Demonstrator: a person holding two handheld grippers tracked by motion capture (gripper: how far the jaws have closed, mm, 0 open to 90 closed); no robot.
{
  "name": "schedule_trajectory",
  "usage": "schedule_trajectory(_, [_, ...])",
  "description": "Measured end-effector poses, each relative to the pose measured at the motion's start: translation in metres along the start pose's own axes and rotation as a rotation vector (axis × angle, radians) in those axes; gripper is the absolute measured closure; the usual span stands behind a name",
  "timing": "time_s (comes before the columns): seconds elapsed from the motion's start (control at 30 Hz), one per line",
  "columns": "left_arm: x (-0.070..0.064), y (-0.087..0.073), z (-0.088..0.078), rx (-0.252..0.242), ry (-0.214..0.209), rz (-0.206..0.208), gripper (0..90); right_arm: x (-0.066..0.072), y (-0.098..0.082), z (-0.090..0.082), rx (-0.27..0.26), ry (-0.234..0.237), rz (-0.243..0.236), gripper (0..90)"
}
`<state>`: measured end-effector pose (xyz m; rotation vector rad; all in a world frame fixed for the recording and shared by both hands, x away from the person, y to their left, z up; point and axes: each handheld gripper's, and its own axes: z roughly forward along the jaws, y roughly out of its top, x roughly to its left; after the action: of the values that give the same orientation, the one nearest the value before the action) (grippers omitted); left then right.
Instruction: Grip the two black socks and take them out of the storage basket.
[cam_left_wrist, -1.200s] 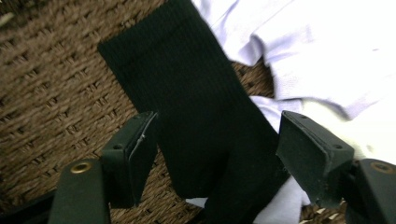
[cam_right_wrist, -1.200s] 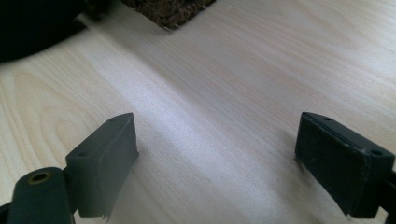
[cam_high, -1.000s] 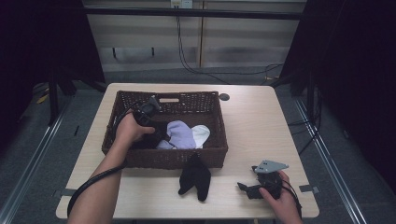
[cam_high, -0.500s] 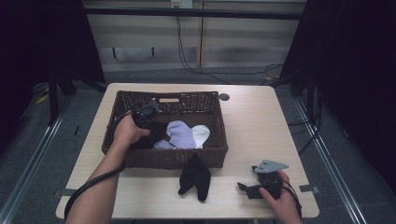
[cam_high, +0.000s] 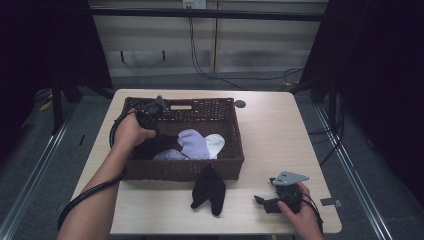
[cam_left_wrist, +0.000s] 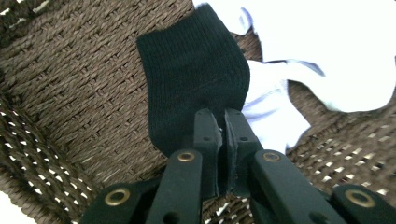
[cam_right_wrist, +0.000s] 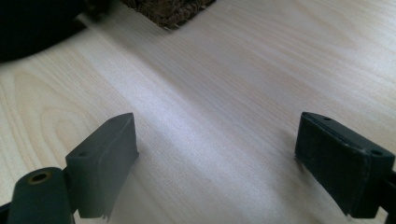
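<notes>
High view: the left hand-held gripper (cam_high: 148, 114) hangs over the left part of a dark wicker basket (cam_high: 235, 150) on the pale tabletop (cam_high: 280, 135), a black sock (cam_high: 156, 145) dangling from it beside lilac and white socks (cam_high: 197, 145). A second black sock (cam_high: 209, 190) lies on the tabletop just in front of the basket. The right hand-held gripper (cam_high: 272, 202) rests near the front right corner.

Left gripper view: its jaws, having just been closing, pinch the black sock's (cam_left_wrist: 194, 84) edge above the basket's woven floor (cam_left_wrist: 79, 84).

Right gripper view: the right hand-held gripper (cam_right_wrist: 229, 163) stands released, jaws wide apart over bare wood
</notes>
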<state>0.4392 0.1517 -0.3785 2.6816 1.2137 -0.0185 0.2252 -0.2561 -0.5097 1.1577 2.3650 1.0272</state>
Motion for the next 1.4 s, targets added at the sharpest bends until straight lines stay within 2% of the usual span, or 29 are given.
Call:
schedule_trajectory(0.13, [-0.002, 0.004, -0.012, 0.009, -0.008, 0.020, 84.8, 0.000, 0.000, 0.000, 0.000, 0.000, -0.001, 12.3])
schedule_trajectory(0.3, [-0.010, 0.009, -0.026, 0.017, 0.003, 0.045, 85.0, 0.000, 0.000, 0.000, 0.000, 0.000, -0.001, 12.2])
schedule_trajectory(0.43, [-0.016, 0.013, -0.040, 0.026, -0.009, 0.064, 85.0, 0.000, 0.000, 0.000, 0.000, 0.000, -0.001, 12.3])
schedule_trajectory(0.57, [-0.024, 0.016, -0.055, 0.036, -0.014, 0.105, 84.9, 0.000, 0.000, 0.000, 0.002, 0.000, -0.002, 12.3])
schedule_trajectory(0.6, [-0.027, 0.015, -0.059, 0.026, -0.014, 0.099, 85.0, 0.000, 0.000, 0.000, 0.002, 0.000, -0.002, 12.3])
schedule_trajectory(0.63, [-0.029, 0.016, -0.063, 0.027, -0.009, 0.117, 85.0, 0.000, 0.000, 0.000, 0.002, 0.000, -0.002, 12.3])
schedule_trajectory(0.83, [-0.042, 0.015, -0.087, 0.004, -0.017, 0.157, 85.0, 0.000, 0.000, 0.000, 0.002, 0.000, -0.001, 12.3])
schedule_trajectory(1.07, [-0.064, 0.011, -0.109, -0.002, -0.028, 0.233, 85.0, 0.000, 0.000, 0.000, 0.002, -0.001, -0.002, 12.3])
schedule_trajectory(1.27, [-0.078, 0.008, -0.120, -0.030, -0.053, 0.272, 84.9, 0.000, 0.000, 0.000, 0.002, -0.001, -0.002, 12.3])
schedule_trajectory(1.4, [-0.089, 0.004, -0.125, -0.021, -0.042, 0.303, 84.9, 0.000, 0.000, 0.000, 0.000, 0.001, -0.004, 12.3])
